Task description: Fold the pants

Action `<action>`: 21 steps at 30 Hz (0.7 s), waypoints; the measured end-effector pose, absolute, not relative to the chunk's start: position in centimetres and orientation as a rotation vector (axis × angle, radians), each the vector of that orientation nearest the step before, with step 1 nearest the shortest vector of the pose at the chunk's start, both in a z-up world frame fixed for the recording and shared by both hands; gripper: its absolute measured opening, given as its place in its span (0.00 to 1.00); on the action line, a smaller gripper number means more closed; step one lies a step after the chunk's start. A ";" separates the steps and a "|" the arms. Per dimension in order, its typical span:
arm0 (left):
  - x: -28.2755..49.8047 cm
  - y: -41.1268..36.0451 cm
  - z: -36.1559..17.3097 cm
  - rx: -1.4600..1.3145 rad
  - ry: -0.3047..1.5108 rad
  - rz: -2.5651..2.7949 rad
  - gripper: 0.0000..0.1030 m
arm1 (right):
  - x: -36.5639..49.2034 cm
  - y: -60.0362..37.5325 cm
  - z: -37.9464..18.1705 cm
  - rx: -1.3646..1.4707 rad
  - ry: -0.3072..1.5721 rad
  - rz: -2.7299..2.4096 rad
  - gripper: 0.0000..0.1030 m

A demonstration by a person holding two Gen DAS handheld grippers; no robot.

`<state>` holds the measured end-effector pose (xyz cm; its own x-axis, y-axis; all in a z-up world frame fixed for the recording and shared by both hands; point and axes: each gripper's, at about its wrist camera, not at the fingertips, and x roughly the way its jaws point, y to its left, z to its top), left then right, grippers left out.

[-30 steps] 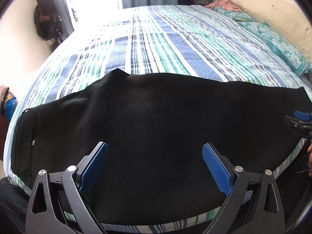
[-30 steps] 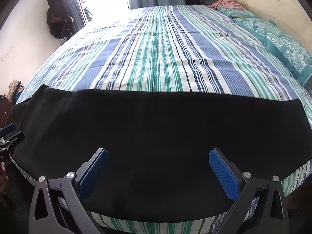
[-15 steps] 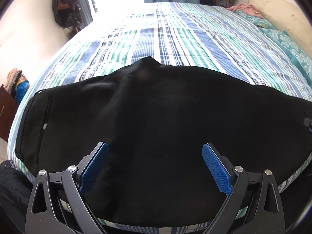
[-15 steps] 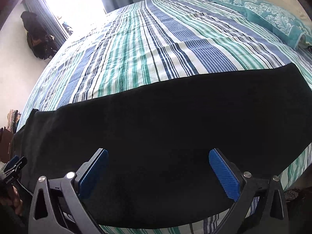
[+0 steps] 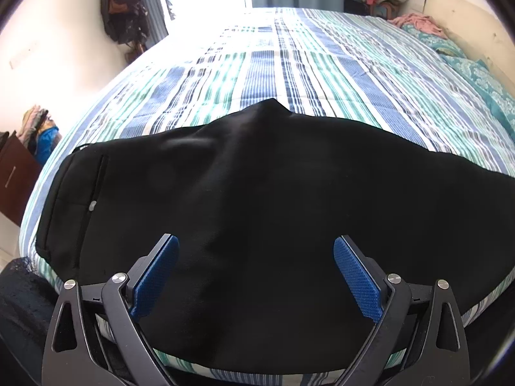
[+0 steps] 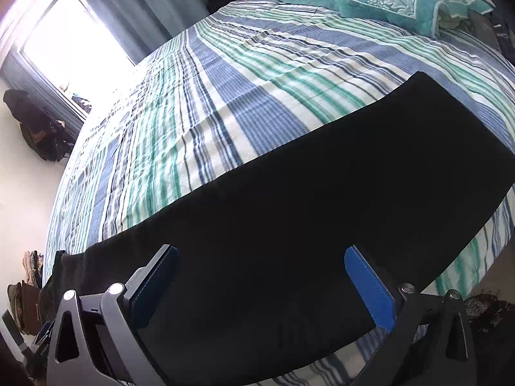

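Black pants point(image 5: 273, 199) lie flat across the near edge of a striped bed point(image 5: 289, 74), waistband end to the left. The left tongs point(image 5: 256, 273) hover above them, spread wide and holding nothing. The right tongs point(image 6: 260, 284) hover likewise over the leg end, wide apart and empty.

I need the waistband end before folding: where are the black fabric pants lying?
The black fabric pants lie flat across the near edge of the striped bedspread, waistband toward the left in the left wrist view.
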<state>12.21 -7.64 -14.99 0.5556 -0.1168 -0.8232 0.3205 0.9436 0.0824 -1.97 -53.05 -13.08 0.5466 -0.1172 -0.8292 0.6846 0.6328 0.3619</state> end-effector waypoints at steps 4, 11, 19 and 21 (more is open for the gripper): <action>12.2 -7.2 -14.8 0.238 0.943 -0.254 0.95 | -4.6 -60.9 -12.2 0.801 0.855 -0.682 0.99; 12.9 -6.7 -15.1 0.210 0.963 -0.225 0.95 | -11.6 -71.0 -9.8 0.817 0.775 -0.747 0.99; 12.3 -7.5 -15.6 0.263 0.974 -0.228 0.95 | -10.9 -71.7 -13.9 0.908 0.880 -0.348 0.86; 12.3 -7.7 -15.7 0.273 0.978 -0.222 0.95 | -10.0 -71.9 -14.2 0.902 0.900 -0.306 0.80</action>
<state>12.33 -7.69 -15.74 0.5413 -0.0619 -0.8386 0.3057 0.9435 0.1277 -9.99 -71.85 -14.25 0.6092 0.1260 -0.7830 0.5765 0.6077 0.5463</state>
